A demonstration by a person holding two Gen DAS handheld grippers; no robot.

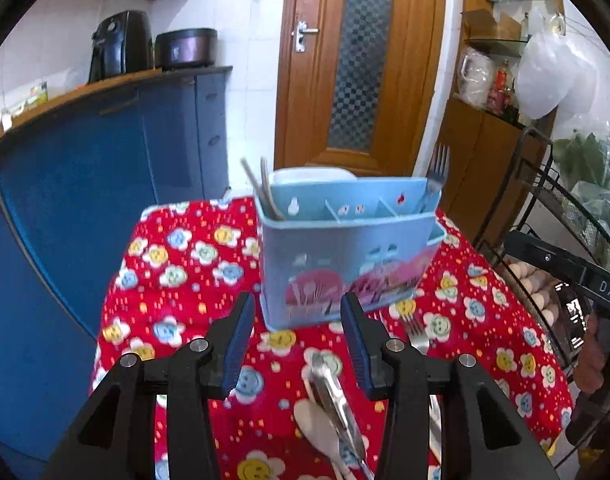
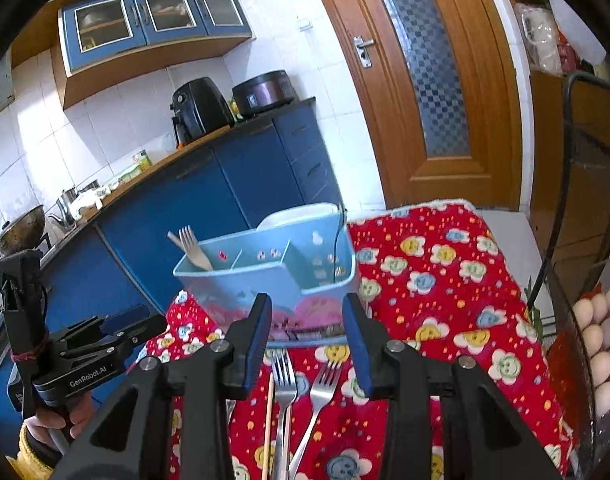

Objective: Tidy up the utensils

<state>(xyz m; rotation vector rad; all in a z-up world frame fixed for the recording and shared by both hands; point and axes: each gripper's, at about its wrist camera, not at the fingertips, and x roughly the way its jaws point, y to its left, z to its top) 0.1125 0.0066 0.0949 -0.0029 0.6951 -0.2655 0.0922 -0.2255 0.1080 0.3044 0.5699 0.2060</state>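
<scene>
A light blue utensil caddy [image 1: 345,248] [image 2: 273,276] stands on the red flowered cloth [image 1: 177,272]. Wooden utensils [image 1: 265,192] lean in its left compartment, and a metal fork [image 1: 437,176] stands in its right one. My left gripper [image 1: 299,320] is open and empty, just short of the caddy's front. Below it on the cloth lie a wooden spoon [image 1: 317,428], a metal utensil [image 1: 333,396] and a fork [image 1: 415,332]. My right gripper [image 2: 308,320] is open and empty above two forks [image 2: 285,376] [image 2: 323,380] and a chopstick [image 2: 269,420].
Blue kitchen cabinets [image 1: 85,200] stand close to the table's left side. A wire rack with eggs [image 2: 597,340] stands at its right. A wooden door [image 1: 361,60] is behind. A white bowl [image 1: 305,174] sits behind the caddy.
</scene>
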